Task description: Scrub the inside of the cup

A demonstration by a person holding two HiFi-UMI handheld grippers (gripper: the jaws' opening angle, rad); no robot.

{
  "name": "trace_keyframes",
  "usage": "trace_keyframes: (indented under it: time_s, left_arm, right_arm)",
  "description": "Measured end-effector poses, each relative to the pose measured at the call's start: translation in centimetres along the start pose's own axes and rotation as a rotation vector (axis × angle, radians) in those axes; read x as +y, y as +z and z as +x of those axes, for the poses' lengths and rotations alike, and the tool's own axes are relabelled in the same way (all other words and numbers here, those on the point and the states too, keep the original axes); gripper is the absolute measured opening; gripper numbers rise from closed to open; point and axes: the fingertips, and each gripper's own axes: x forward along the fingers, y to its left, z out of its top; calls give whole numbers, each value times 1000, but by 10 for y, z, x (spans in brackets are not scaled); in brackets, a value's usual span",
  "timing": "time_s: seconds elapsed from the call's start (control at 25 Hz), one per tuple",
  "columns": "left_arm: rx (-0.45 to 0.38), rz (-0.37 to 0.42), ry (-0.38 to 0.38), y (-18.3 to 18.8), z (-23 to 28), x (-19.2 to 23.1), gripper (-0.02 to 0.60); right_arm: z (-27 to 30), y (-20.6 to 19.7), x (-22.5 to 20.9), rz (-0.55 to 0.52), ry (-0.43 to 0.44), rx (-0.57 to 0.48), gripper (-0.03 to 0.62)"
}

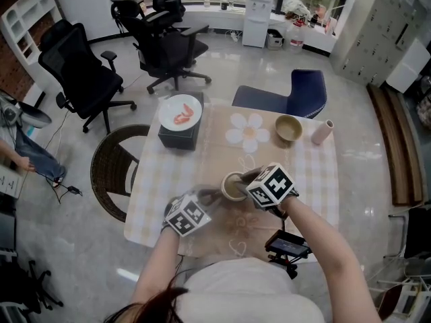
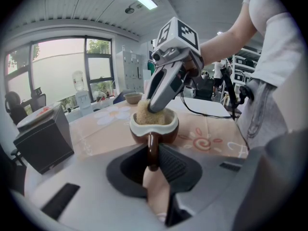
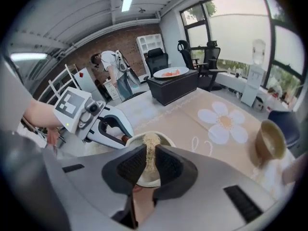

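A brown cup (image 1: 232,187) with a cream rim stands on the checked tablecloth (image 1: 161,173). My left gripper (image 1: 214,195) is shut on the cup's handle (image 2: 152,148), which stands upright between the jaws. In the left gripper view the cup (image 2: 154,125) sits just ahead, with a beige scrub pad (image 2: 143,112) filling its mouth. My right gripper (image 1: 244,180) reaches down into the cup from the right, shut on the scrub pad (image 3: 150,150). In the right gripper view the cup's rim (image 3: 137,139) shows round the jaws, and its bottom is hidden.
A black box (image 1: 179,134) carrying a white plate (image 1: 180,112) of red food stands at the table's far left. A beige bowl (image 1: 288,128) and a small pink cup (image 1: 322,132) stand far right. A black device (image 1: 288,245) is clamped at the near edge. Chairs surround the table.
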Motion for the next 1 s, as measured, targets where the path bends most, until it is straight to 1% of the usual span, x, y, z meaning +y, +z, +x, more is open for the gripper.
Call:
trace_keyframes:
  time_s: [0.16, 0.28, 0.44, 0.48, 0.56, 0.68, 0.8, 1.0]
  left_arm:
    - [-1, 1, 0, -1, 0, 1, 61]
    - [2, 2, -1, -2, 0, 1, 61]
    - [1, 1, 1, -1, 0, 1, 61]
    - [2, 1, 2, -1, 0, 1, 61]
    - [3, 1, 1, -2, 1, 1, 61]
    - [2, 3, -1, -3, 2, 2, 61]
    - [2, 2, 1, -1, 1, 1, 61]
    - [1, 2, 0, -2, 1, 1, 61]
  right_arm:
    - [-2, 3, -6, -110, -105, -23, 60]
    - [-2, 1, -5, -208, -151, -6, 61]
    - [-4, 0, -4, -383, -211, 31, 61]
    - [-4, -1, -3, -403, -214, 39, 61]
    - [-2, -3, -1, -385, -189, 46, 61]
    - [-1, -5, 2, -293, -113, 51, 61]
    - [-3, -6, 4, -228, -49, 63, 61]
    - [-4, -9, 13, -165, 44, 74, 61]
